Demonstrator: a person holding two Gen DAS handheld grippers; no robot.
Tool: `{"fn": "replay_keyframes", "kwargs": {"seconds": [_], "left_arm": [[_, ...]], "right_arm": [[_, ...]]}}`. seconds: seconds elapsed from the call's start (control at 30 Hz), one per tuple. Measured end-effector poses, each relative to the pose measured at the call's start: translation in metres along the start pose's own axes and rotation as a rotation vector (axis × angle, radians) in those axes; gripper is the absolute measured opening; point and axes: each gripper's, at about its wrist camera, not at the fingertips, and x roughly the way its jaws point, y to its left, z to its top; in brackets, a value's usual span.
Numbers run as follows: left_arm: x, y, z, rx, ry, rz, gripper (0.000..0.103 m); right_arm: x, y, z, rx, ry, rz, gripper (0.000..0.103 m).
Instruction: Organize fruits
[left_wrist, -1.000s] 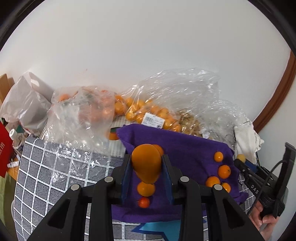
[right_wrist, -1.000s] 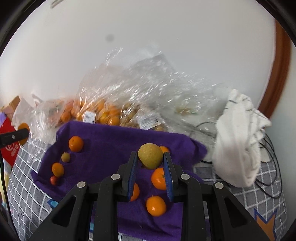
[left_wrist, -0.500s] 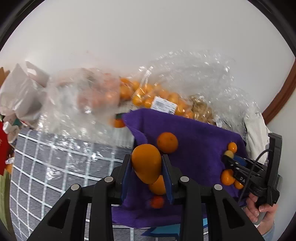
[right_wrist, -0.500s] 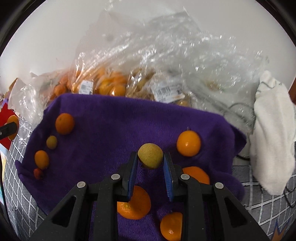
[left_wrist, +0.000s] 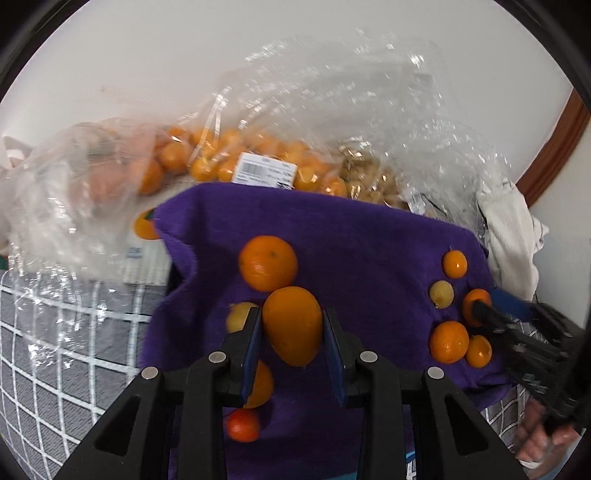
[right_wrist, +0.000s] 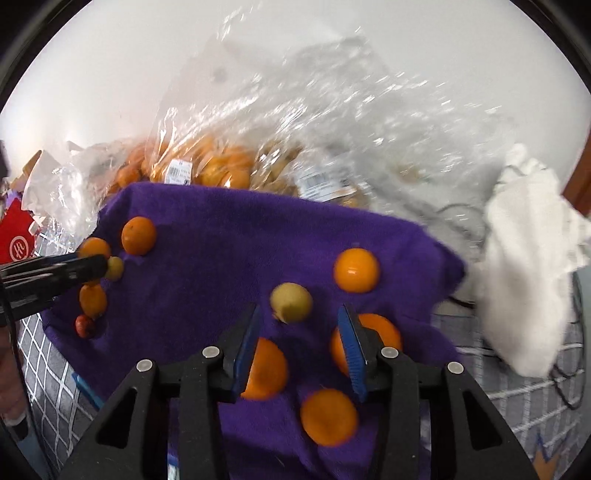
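A purple cloth (left_wrist: 351, 236) (right_wrist: 229, 236) lies on the table with loose fruit on it. My left gripper (left_wrist: 292, 332) is shut on an oval orange fruit (left_wrist: 292, 325) above the cloth's left side, just in front of a round orange (left_wrist: 267, 263). My right gripper (right_wrist: 300, 334) is open; a yellow-green fruit (right_wrist: 291, 302) lies on the cloth just beyond its fingertips. Oranges (right_wrist: 356, 270) (right_wrist: 328, 417) lie around it. The left gripper shows at the left edge of the right wrist view (right_wrist: 51, 275).
Clear plastic bags of oranges (left_wrist: 236, 162) (right_wrist: 221, 170) lie behind the cloth against the wall. A white cloth (right_wrist: 532, 266) and black cables (right_wrist: 461, 218) lie to the right. The table has a grey checked cover (left_wrist: 55, 350). A red packet (right_wrist: 16, 236) is at far left.
My right gripper has opened and let go of the yellow-green fruit, which now lies on the cloth. My left gripper has moved in over the cloth with the oval orange fruit.
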Motion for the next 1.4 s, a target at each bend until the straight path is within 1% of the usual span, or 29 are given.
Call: {"fn": "replay_keyframes", "kwargs": {"seconds": [0.1, 0.27, 0.4, 0.67, 0.77, 0.83, 0.9, 1.0, 1.07, 1.2, 1.33, 1.4], "left_arm": [[0.009, -0.006, -0.003, 0.008, 0.016, 0.005, 0.031], [0.021, -0.011, -0.007, 0.024, 0.033, 0.033, 0.031], [0.026, -0.014, -0.010, 0.024, 0.048, 0.035, 0.031], [0.031, -0.017, -0.011, 0.027, 0.056, 0.045, 0.031], [0.027, -0.017, -0.010, 0.028, 0.053, 0.058, 0.033], [0.015, -0.017, -0.011, 0.027, 0.037, 0.052, 0.036], [-0.003, -0.019, -0.013, 0.034, 0.010, 0.050, 0.043], [-0.035, -0.023, -0.021, 0.052, -0.036, 0.046, 0.045], [-0.058, -0.024, -0.028, 0.061, -0.062, 0.052, 0.045], [-0.105, -0.027, -0.046, 0.069, -0.125, 0.065, 0.048], [-0.147, -0.029, -0.073, 0.058, -0.186, 0.092, 0.051], [-0.164, -0.031, -0.087, 0.056, -0.210, 0.091, 0.056]], "right_arm": [[-0.019, -0.014, -0.006, 0.022, -0.026, -0.023, 0.043], [-0.036, -0.031, -0.017, 0.079, -0.046, -0.033, 0.043], [-0.038, -0.031, -0.024, 0.093, -0.052, -0.044, 0.043], [-0.041, -0.028, -0.037, 0.125, -0.030, -0.044, 0.043], [-0.048, -0.025, -0.042, 0.139, -0.030, -0.049, 0.043], [-0.055, -0.023, -0.045, 0.142, -0.034, -0.058, 0.043], [-0.067, -0.022, -0.047, 0.152, -0.045, -0.061, 0.043], [-0.089, -0.020, -0.051, 0.169, -0.069, -0.065, 0.043], [-0.106, -0.018, -0.054, 0.168, -0.085, -0.083, 0.043], [-0.140, -0.012, -0.061, 0.165, -0.120, -0.092, 0.043], [-0.177, -0.009, -0.074, 0.179, -0.148, -0.104, 0.044], [-0.193, -0.008, -0.081, 0.186, -0.159, -0.104, 0.044]]}}
